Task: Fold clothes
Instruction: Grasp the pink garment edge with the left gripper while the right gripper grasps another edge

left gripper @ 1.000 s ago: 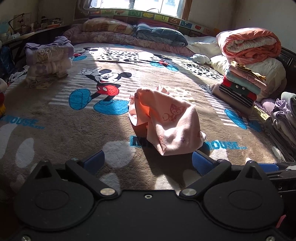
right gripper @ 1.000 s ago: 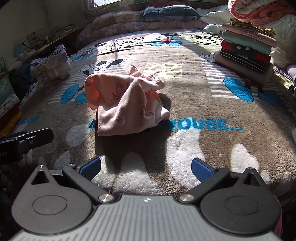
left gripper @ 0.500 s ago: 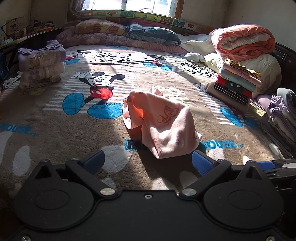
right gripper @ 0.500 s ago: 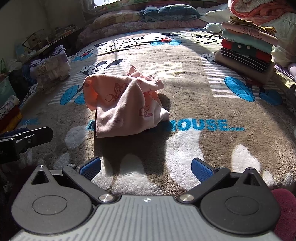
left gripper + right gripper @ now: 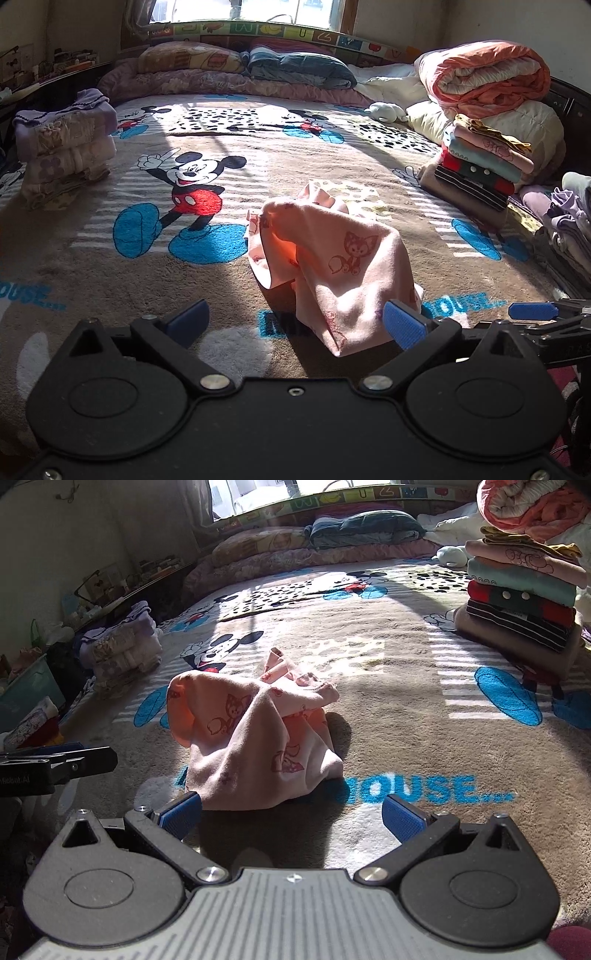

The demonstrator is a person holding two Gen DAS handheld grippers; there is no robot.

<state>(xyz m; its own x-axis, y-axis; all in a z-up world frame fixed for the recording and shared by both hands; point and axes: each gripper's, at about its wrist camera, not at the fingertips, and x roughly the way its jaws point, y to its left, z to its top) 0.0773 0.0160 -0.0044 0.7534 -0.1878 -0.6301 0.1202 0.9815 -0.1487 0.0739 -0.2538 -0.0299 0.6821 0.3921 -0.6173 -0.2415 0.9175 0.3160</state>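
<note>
Lying crumpled in a peaked heap near the middle of the bed: a pale pink cotton garment printed with small cartoon animals (image 5: 334, 271), on a brown plush blanket patterned with Mickey Mouse figures and blue lettering (image 5: 110, 280). Sunlit on its upper folds, shadowed toward the cameras, one corner draped over the blue letters.

Held low over the blanket just in front of the heap: left gripper (image 5: 295, 325), jaws spread wide and holding nothing, its blue-padded fingertips (image 5: 402, 326) apart, the right-hand pad overlapping the garment's lower edge in the left wrist view; contact impossible to tell. Seen also from the right wrist view as a dark bar with a blue pad at the left edge (image 5: 59, 762).

Held likewise near the heap's other side: right gripper (image 5: 291, 814), jaws wide and empty, its left blue pad (image 5: 181, 814) close against the garment's hem, its right pad over the lettering. Visible at the right edge of the left wrist view (image 5: 533, 312).

Standing well apart on the right side of the bed: a stack of folded clothes in pink, teal, red and black stripes (image 5: 480, 166), beneath a rolled orange-and-white quilt (image 5: 484, 79). Standing on the far left: a stack of folded lilac and cream clothes (image 5: 66, 147). Piled along the head of the bed under the window: pillows and folded bedding (image 5: 240, 70).
</note>
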